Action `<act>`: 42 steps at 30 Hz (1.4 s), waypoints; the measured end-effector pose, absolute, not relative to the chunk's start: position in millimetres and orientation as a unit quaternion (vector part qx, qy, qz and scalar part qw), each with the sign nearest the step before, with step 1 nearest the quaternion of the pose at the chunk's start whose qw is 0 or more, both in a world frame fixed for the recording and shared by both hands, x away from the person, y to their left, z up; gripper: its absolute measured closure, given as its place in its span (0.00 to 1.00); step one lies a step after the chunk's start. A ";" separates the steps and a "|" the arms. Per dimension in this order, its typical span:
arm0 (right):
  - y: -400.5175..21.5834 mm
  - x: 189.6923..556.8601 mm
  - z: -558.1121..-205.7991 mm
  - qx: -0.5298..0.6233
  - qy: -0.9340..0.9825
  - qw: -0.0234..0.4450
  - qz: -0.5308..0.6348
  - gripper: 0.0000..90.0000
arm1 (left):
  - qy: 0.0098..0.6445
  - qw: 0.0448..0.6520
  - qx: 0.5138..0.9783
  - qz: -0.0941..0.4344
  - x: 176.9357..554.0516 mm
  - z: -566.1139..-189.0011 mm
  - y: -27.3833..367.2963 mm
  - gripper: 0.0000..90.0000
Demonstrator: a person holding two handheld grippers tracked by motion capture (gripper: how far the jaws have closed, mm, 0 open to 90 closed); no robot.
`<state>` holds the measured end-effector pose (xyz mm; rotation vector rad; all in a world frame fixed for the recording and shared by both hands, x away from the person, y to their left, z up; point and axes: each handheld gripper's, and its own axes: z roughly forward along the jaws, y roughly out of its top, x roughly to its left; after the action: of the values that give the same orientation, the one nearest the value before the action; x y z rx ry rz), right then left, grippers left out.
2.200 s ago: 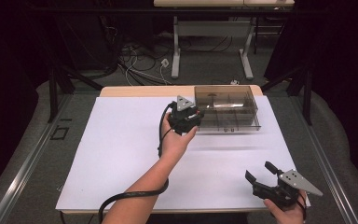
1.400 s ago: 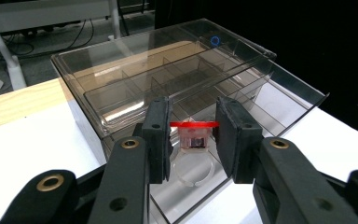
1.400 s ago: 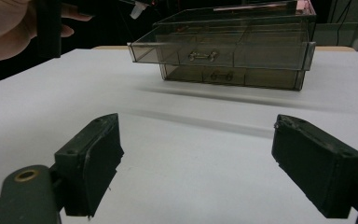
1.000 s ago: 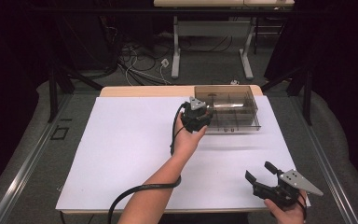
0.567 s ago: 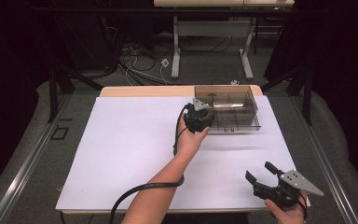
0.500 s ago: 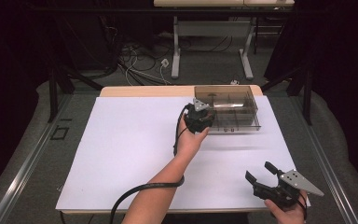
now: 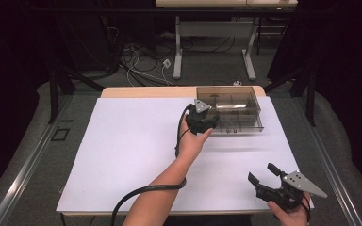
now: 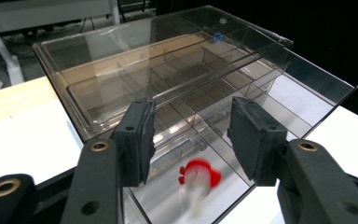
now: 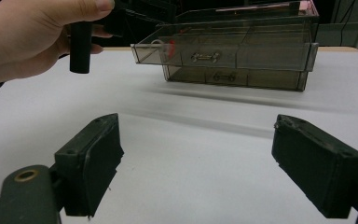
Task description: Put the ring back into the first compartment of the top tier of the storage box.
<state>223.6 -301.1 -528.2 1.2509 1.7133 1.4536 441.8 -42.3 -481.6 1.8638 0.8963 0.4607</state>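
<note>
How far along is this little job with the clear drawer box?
Done so far: the top drawer of the clear drawer box is pulled out, and a small red-and-white object lies blurred inside it. In hand: the open left gripper hovers over that drawer. Left: probably shutting the drawer. The right gripper waits open near the table's front edge.

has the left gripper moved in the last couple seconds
Yes. In the high view the left gripper has shifted rightward, toward the clear drawer box, and now sits at its front left corner.
</note>
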 end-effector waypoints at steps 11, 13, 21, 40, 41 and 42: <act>-299.9 223.8 -528.3 0.469 0.640 0.279 0.541 0.17 | 0.361 0.490 0.769 0.196 437.1 -476.3 -38.8 0.45; -299.9 223.8 -528.3 0.467 0.642 0.280 0.540 0.17 | 0.360 0.490 0.769 0.198 436.2 -475.5 -37.9 0.43; -299.3 225.0 -529.2 0.460 0.644 0.285 0.540 0.17 | 0.359 0.492 0.768 0.197 428.0 -468.6 -28.0 0.40; -297.5 224.6 -529.0 0.467 0.643 0.280 0.538 0.17 | 0.359 0.512 0.760 0.178 411.1 -449.1 7.9 0.35; -297.2 224.5 -529.0 0.467 0.643 0.279 0.538 0.17 | 0.361 0.513 0.758 0.178 410.1 -448.9 9.4 0.34; -297.3 224.5 -529.0 0.466 0.645 0.280 0.537 0.17 | 0.363 0.515 0.756 0.176 408.9 -448.8 10.9 0.32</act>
<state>224.5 -297.3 -529.0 1.2498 1.7281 1.4403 408.9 10.9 -448.8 1.8170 0.8709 0.4234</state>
